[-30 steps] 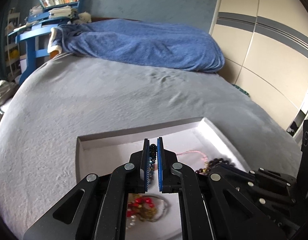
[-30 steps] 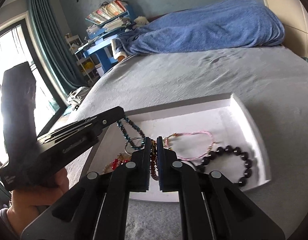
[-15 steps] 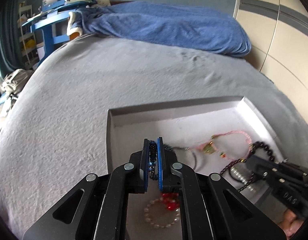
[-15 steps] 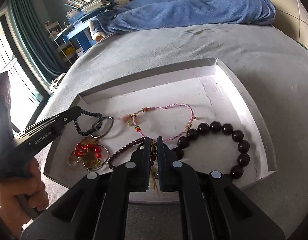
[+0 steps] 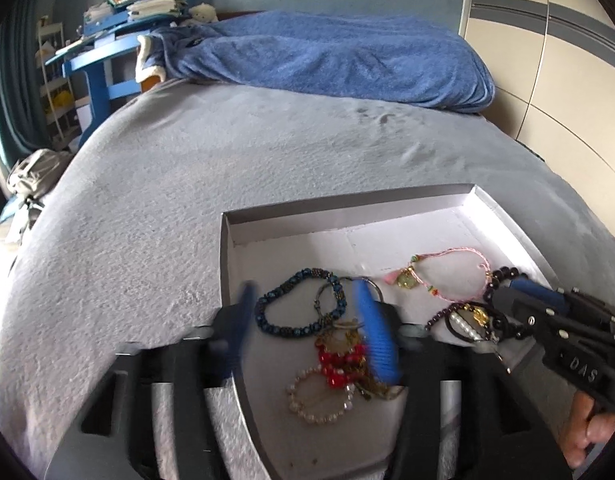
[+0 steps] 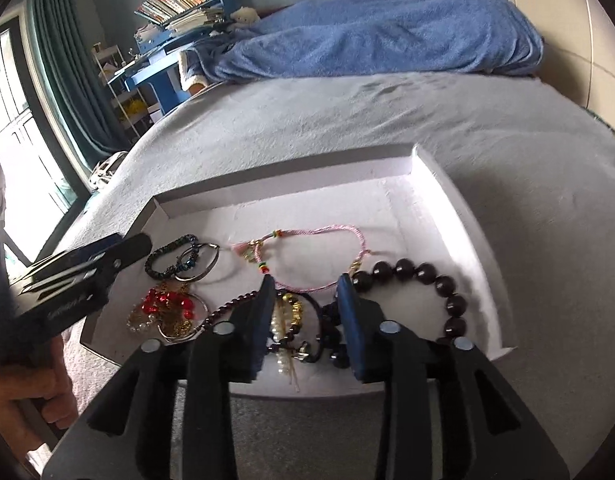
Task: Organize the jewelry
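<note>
A shallow white tray (image 5: 347, 222) (image 6: 463, 216) lies on the grey bed and holds several bracelets. My left gripper (image 5: 303, 292) is open over the tray's left edge, with a dark blue beaded bracelet (image 5: 299, 308) (image 6: 167, 256) lying between its fingers. Red and gold beads (image 5: 341, 360) (image 6: 167, 308) and a pearl bracelet (image 5: 319, 398) lie nearer. My right gripper (image 6: 305, 284) is open above a heap of small dark beads, pearls and gold charms (image 6: 289, 328). A pink cord bracelet (image 6: 311, 254) (image 5: 447, 272) and a big dark bead bracelet (image 6: 423, 284) lie on the tray's right side.
A blue blanket (image 5: 327, 56) (image 6: 387, 36) is heaped at the bed's far end. A blue desk with books (image 5: 119, 20) stands at the back left, a curtained window (image 6: 35, 100) at left, and a cream wardrobe (image 5: 555, 60) at right. Grey bedcover (image 5: 227, 152) surrounds the tray.
Both grippers have opened. The left has let the dark blue bracelet drop into the tray; the right has let go of the small dark bead strand, which lies in the heap.
</note>
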{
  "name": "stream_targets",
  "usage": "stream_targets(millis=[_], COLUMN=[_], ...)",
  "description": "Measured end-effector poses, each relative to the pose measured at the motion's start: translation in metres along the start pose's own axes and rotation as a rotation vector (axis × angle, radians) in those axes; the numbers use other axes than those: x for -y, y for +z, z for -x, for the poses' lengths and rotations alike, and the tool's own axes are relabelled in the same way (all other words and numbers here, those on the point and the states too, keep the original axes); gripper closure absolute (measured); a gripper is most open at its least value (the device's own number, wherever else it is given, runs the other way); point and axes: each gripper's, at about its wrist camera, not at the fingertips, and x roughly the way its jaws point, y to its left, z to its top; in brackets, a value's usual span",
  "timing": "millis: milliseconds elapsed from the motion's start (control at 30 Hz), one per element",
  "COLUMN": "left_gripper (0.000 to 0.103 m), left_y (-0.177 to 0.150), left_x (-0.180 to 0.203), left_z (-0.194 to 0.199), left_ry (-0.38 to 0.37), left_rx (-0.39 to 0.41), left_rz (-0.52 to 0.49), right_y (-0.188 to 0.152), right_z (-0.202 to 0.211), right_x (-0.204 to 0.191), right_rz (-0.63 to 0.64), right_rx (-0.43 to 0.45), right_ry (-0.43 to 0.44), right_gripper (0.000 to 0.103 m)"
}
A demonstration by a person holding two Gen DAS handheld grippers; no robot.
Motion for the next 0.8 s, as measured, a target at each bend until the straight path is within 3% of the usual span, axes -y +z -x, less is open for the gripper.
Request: stream_targets(millis=[33,133,200,300,500,800], left_gripper=[0.024,0.022,0.021,0.01,0.009,0.008], left_y=[-0.002,-0.005,-0.007,-0.012,-0.026,-0.054], left_x=[0.001,0.006,0.007,0.01,0.012,0.009], left_z=[0.005,0.016,0.021,0.032,0.06,0.077], left_ry=[0.002,0.002,0.002,0.005,0.048,0.092], left_rx=[0.016,0.047,0.062,0.094,0.183,0.246], left_rz=[-0.001,-0.008,0.001,0.014,0.022,0.113], right_y=[0.0,-0.001,-0.002,-0.006,-0.009,-0.024], right_z=[0.002,0.012,0.017,0.024,0.034,0.06], right_x=[0.001,0.003,0.007,0.012,0.013,0.015], right_rz=[0.006,0.03,0.036,0.045,0.069,0.094], right_rx=[0.011,0.052,0.076,0.122,0.173,0.274], right_ry=[-0.009,-0.039,-0.047,-0.06,-0.084,-0.074], right_gripper=[0.06,0.05,0.038,0.021,0.008,0.006])
